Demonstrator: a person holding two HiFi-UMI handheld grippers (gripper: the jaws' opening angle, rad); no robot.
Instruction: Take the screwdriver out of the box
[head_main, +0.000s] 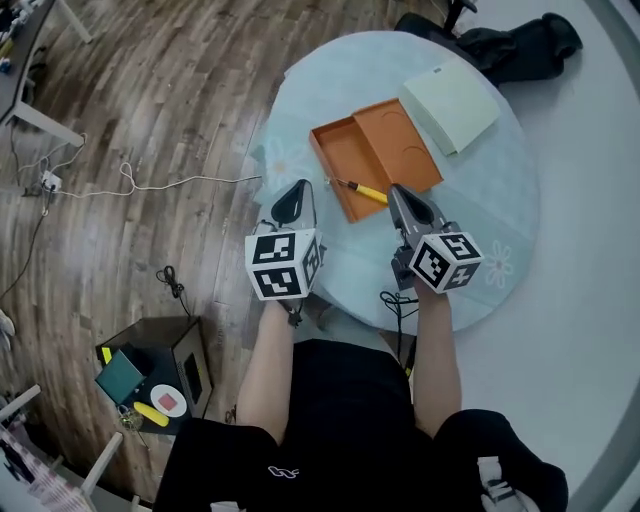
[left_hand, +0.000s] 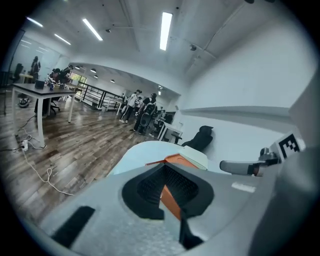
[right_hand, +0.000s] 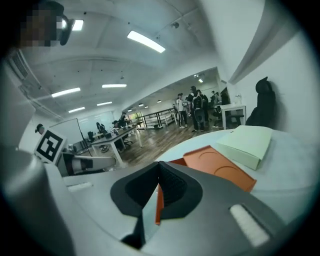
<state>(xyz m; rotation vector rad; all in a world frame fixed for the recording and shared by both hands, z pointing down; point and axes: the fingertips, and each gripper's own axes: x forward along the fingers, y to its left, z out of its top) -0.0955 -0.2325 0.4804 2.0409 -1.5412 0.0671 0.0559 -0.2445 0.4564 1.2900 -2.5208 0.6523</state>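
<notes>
The left gripper (head_main: 297, 190) has its two fingers pressed together at the tips, and nothing is between them; in the left gripper view its black pads (left_hand: 176, 183) show a fine ribbed rubber surface inside grey plastic shells. The right gripper (head_main: 400, 192) is the same: its fingers are closed tip to tip and hold nothing, and its pads (right_hand: 172, 184) are also black and ribbed. Both grippers hover over the near edge of the round table (head_main: 490, 190), which is covered with a pale blue cloth. Neither touches anything. The screwdriver (head_main: 362, 190) has a yellow handle and a thin metal shaft. It lies between the two gripper tips, across the near end of the orange box (head_main: 340, 160); whether it rests inside the box cannot be told. This box is a flat, shallow cardboard tray, and its orange lid (head_main: 400, 140) lies touching it on the right. A pale green flat box (head_main: 450, 105) lies near the far right edge.
</notes>
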